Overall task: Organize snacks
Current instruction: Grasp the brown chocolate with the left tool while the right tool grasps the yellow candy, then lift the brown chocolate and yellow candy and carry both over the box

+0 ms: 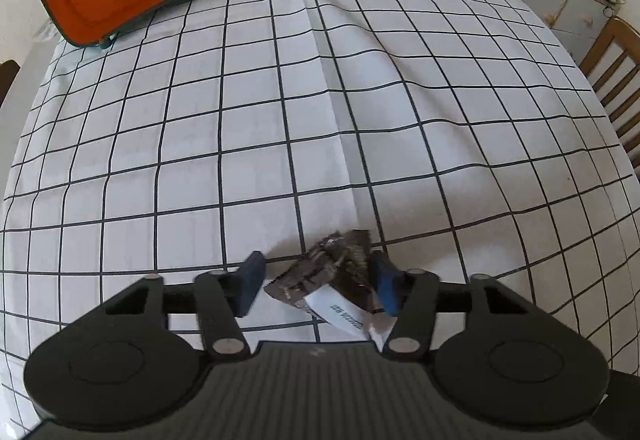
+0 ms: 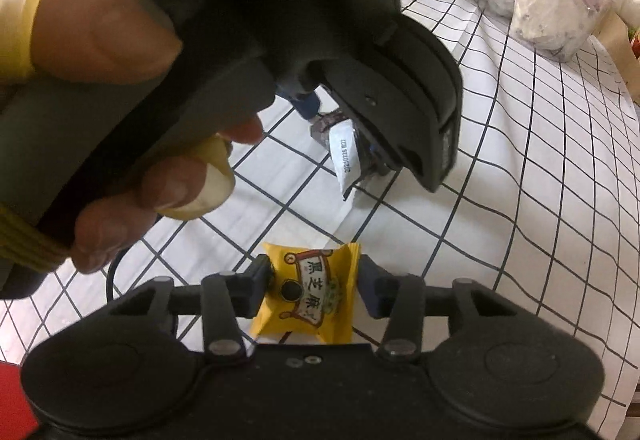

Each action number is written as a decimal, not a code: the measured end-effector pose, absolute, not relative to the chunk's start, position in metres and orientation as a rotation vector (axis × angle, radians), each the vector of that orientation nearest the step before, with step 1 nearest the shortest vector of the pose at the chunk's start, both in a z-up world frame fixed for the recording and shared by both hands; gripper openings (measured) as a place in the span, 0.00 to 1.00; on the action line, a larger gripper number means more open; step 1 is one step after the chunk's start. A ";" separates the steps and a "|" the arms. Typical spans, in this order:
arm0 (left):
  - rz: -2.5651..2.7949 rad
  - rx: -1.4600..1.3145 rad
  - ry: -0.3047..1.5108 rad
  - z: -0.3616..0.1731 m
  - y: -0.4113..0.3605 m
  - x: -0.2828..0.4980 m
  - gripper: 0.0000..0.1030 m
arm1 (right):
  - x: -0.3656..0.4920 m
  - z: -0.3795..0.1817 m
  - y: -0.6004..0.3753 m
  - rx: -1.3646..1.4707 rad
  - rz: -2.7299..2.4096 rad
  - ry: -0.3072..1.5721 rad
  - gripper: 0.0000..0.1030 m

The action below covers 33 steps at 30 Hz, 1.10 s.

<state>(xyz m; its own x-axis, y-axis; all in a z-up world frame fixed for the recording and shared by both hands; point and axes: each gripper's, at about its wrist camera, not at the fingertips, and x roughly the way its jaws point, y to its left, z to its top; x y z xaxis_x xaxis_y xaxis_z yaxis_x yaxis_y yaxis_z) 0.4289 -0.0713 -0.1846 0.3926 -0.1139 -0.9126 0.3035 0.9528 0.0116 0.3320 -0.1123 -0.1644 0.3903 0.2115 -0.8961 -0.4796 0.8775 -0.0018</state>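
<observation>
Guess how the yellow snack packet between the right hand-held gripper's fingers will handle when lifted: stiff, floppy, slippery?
The yellow snack packet is probably light: it is a small single-serve wrapper lying on the checked tablecloth. Its pointed crimped corners suggest thin film that may crumple or flex under a squeeze. The glossy printed face could be slippery, so the right hand-held gripper may need a grip across the filled middle.

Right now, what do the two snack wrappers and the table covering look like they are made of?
Dark wrapper: probably metallised plastic film, since it is crinkled with glinting creases and has a white printed strip. Yellow wrapper: likely glossy plastic film, with a smooth printed face and a crimped, zigzag-cut edge. Table covering: looks like matte woven cloth, white with a black grid, showing soft fold ridges; coated fabric can't be ruled out.
</observation>
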 end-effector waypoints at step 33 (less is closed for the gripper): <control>-0.235 0.163 1.082 -0.101 -0.027 0.356 0.34 | 0.281 -0.078 -0.164 -0.097 0.382 1.007 0.35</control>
<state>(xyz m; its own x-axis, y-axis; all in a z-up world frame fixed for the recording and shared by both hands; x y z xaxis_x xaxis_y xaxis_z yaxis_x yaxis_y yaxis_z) 0.3556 -0.0273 -0.1009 0.4486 -0.1091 -0.8870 0.2681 0.9632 0.0172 0.2815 -0.1642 -0.0784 0.4748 0.2676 -0.8384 -0.3558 0.9297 0.0952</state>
